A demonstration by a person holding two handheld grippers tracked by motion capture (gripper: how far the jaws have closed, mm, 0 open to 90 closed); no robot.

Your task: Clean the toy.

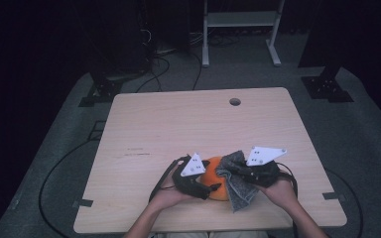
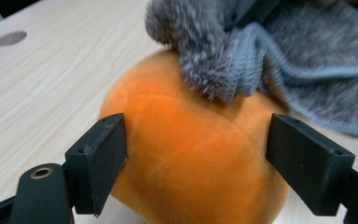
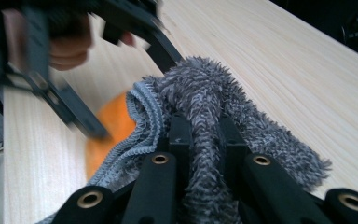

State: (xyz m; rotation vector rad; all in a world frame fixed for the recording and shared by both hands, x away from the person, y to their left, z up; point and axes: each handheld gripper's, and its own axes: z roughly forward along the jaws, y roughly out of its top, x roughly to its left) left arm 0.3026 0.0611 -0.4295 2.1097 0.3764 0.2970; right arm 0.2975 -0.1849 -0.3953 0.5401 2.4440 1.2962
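Two grippers are being held at the table's (image 1: pixel 144 119) 6 o'clock edge. Left gripper (image 2: pixel 196 161): jaws are being kept wide apart, flanking the orange plush ball (image 2: pixel 191 154); contact can't be told. Right gripper (image 3: pixel 204 140): jaws are being clamped together on a fold of grey towel (image 3: pixel 205 93), which is being pressed onto the ball at its 1 o'clock side.

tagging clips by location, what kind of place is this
Probably a lab or recording room, not a home: a bare wooden table with a cable hole, loose cables across the grey floor, and black equipment stands in the dark surround.
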